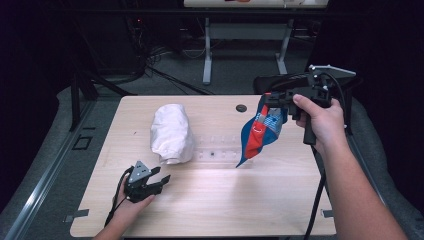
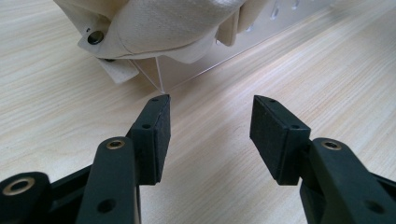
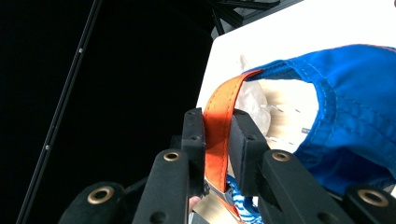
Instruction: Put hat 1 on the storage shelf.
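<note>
A blue and orange fabric bag (image 1: 257, 132) hangs in the air over the table's right half, lifted by its orange strap (image 3: 218, 126). My right gripper (image 1: 265, 102) is shut on that strap, whose band runs up between the two jaws (image 3: 217, 140). A rolled white cloth bag (image 1: 171, 132) lies on the table left of centre, and its snap button and flaps (image 2: 140, 32) sit just ahead of my left gripper. My left gripper (image 1: 162, 179) rests low over the table near the front left, open, with bare wood between its pads (image 2: 210, 140).
A clear plastic sheet (image 1: 217, 150) lies flat on the light wooden table (image 1: 210, 200) between the two bags. A round cable hole (image 1: 241, 108) marks the far edge. Beyond the table are a desk frame and cables on dark floor.
</note>
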A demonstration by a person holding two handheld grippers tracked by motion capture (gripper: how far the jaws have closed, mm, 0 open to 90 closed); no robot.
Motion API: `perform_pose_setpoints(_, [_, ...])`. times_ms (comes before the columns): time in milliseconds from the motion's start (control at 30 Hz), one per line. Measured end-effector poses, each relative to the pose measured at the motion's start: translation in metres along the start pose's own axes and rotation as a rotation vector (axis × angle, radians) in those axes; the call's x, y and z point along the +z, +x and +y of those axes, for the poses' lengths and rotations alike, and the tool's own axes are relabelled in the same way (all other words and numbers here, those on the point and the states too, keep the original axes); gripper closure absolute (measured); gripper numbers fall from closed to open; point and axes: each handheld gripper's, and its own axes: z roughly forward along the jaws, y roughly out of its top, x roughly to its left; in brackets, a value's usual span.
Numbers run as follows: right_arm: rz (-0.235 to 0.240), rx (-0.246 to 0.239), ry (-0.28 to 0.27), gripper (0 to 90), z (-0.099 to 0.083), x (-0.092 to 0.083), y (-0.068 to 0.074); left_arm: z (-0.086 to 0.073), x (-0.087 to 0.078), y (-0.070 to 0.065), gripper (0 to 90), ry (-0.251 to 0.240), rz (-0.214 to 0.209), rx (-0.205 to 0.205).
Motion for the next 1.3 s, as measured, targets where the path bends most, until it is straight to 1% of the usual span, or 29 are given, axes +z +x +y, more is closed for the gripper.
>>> perform_pose_setpoints(33, [-0.001,0.000,0.002,77.8,0.001,0.001,0.001,0.000,0.000,0.000,48.3,-0.004,0.000,-0.005])
perform_pose_setpoints(67, [-0.004,-0.012,0.011,77.8,0.003,0.002,0.002,0.000,0.000,0.000,48.3,-0.005,0.000,-0.006])
perform_pose_setpoints(133, [-0.011,-0.014,0.008,77.8,0.005,0.006,0.005,0.000,0.000,0.001,48.3,-0.005,0.000,-0.007])
perform_pose_setpoints(267, [-0.007,-0.022,0.015,77.8,0.011,0.012,0.009,0.000,-0.001,0.003,48.3,-0.001,0.000,-0.008])
perform_pose_setpoints(333, [-0.019,-0.030,0.017,77.8,0.014,0.015,0.010,0.000,-0.001,0.004,48.4,-0.001,0.001,-0.011])
perform_pose_setpoints(367, [-0.021,-0.028,0.017,77.8,0.015,0.017,0.010,0.000,-0.001,0.004,48.4,-0.004,0.002,-0.011])
perform_pose_setpoints(400, [-0.019,-0.032,0.020,77.8,0.017,0.018,0.009,0.000,-0.002,0.005,48.4,0.008,-0.001,-0.005])
perform_pose_setpoints(433, [-0.018,-0.025,0.017,77.8,0.018,0.020,0.009,0.000,-0.001,0.005,48.5,-0.003,0.000,-0.013])
perform_pose_setpoints(533, [-0.036,-0.022,0.026,77.8,0.021,0.026,0.006,0.000,-0.001,0.006,48.4,-0.003,0.001,-0.010])
perform_pose_setpoints(600, [-0.038,-0.019,0.034,77.8,0.023,0.027,0.003,0.000,-0.001,0.006,48.5,-0.004,0.002,-0.010])
perform_pose_setpoints(633, [-0.037,-0.014,0.028,77.8,0.024,0.028,0.003,0.000,-0.002,0.006,48.5,-0.004,0.002,-0.011])
perform_pose_setpoints(667, [-0.041,-0.017,0.033,77.7,0.025,0.027,0.002,0.000,-0.002,0.006,48.6,-0.004,0.002,-0.010])
perform_pose_setpoints(800, [-0.056,-0.001,0.020,77.7,0.031,0.022,-0.005,0.000,-0.001,0.006,48.5,-0.002,0.005,-0.012])
perform_pose_setpoints(833, [-0.059,-0.002,0.024,77.8,0.032,0.020,-0.008,0.000,0.000,0.006,48.5,-0.002,0.005,-0.012])
perform_pose_setpoints(867, [-0.061,0.006,0.018,77.7,0.032,0.018,-0.009,0.000,-0.001,0.006,48.6,0.005,0.002,-0.010])
perform_pose_setpoints(1000, [-0.071,0.011,0.015,77.7,0.034,0.010,-0.018,0.000,0.001,0.005,48.6,0.003,0.007,-0.011])
perform_pose_setpoints(1033, [-0.075,0.021,0.007,77.7,0.034,0.009,-0.019,0.000,0.001,0.005,48.6,0.006,0.008,-0.010])
perform_pose_setpoints(1133, [-0.080,0.020,0.012,77.7,0.034,0.004,-0.024,-0.001,0.001,0.004,48.6,0.008,0.009,-0.005])
perform_pose_setpoints(1300, [-0.088,0.033,0.001,77.7,0.035,0.004,-0.028,-0.002,0.000,0.004,48.6,0.011,0.016,-0.006])
